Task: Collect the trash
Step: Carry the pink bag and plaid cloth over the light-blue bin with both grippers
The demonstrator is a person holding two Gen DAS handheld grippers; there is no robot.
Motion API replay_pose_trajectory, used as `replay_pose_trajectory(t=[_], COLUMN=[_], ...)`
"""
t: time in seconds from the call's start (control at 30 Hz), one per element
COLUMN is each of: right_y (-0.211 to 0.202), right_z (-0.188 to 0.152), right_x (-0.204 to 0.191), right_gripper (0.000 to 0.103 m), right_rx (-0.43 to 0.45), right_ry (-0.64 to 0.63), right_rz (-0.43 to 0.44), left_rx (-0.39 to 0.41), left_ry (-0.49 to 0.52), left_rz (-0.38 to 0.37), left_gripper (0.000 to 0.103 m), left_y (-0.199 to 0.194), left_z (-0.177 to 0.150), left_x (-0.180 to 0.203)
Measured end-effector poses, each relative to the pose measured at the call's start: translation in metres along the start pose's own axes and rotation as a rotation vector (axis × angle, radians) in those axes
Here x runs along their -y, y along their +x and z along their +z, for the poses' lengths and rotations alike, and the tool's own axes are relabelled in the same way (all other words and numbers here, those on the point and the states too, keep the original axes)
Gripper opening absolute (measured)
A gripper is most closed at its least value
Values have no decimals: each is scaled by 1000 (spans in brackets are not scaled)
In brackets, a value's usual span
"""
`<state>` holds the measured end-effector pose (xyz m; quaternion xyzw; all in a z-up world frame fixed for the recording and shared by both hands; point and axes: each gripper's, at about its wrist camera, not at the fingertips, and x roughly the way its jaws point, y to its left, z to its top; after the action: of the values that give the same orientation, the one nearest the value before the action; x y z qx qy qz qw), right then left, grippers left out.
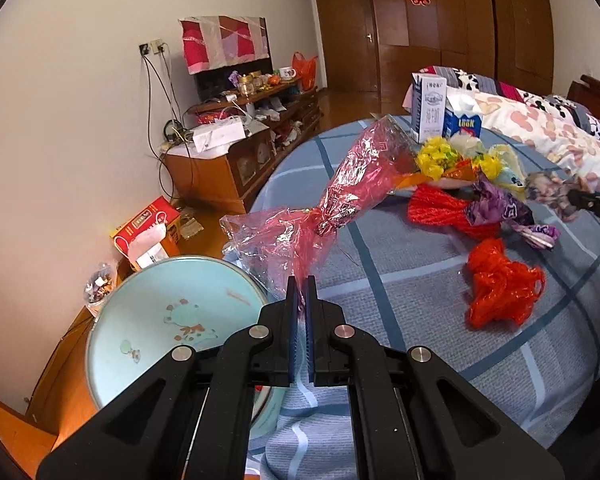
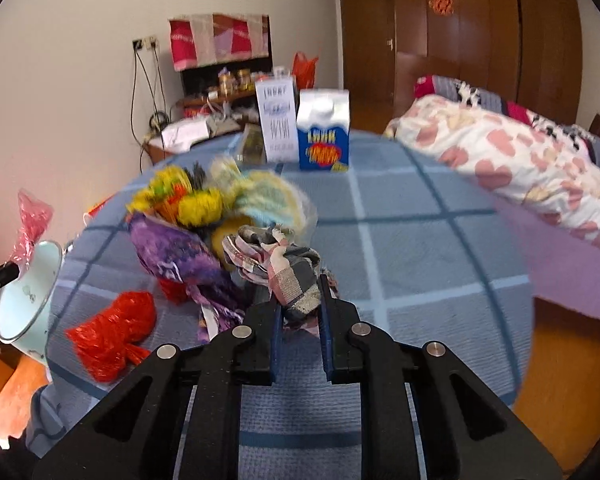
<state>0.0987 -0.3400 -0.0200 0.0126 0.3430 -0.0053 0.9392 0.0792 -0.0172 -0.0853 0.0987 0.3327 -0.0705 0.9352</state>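
1. Left gripper (image 1: 301,284), its fingers pressed together, pinches a pink cellophane wrapper (image 1: 332,204) above the table's (image 1: 420,300) edge.
2. Right gripper (image 2: 300,292) clamps a crumpled plaid rag (image 2: 288,264) over the checked cloth.
3. Beside the table, a pale blue basin (image 1: 160,320) lies empty.
4. Red bags (image 1: 500,284), purple and yellow wrappers (image 1: 496,204) litter the tabletop; two cartons (image 2: 324,136) stand behind.

We see a pale wall (image 1: 80,128), a cluttered wooden cabinet (image 1: 236,160), brown wardrobe doors (image 1: 480,20), an orange wood floor (image 2: 572,368), and a bed (image 2: 520,168) with heart-patterned bedding.
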Motion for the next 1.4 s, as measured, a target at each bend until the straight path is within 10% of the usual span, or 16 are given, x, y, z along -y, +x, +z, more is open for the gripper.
replay_pose_trajectory(t=[1.4], right_y=[6], right_z=[38], right_x=[-204], right_gripper=[17], right_rx=[127], right_ry=[-290], right_rz=[291], left_rx=[-13], left_ry=[-159], left_rz=[193], left_gripper=[3], left_y=[-26], left_z=[-24], left_x=[-104])
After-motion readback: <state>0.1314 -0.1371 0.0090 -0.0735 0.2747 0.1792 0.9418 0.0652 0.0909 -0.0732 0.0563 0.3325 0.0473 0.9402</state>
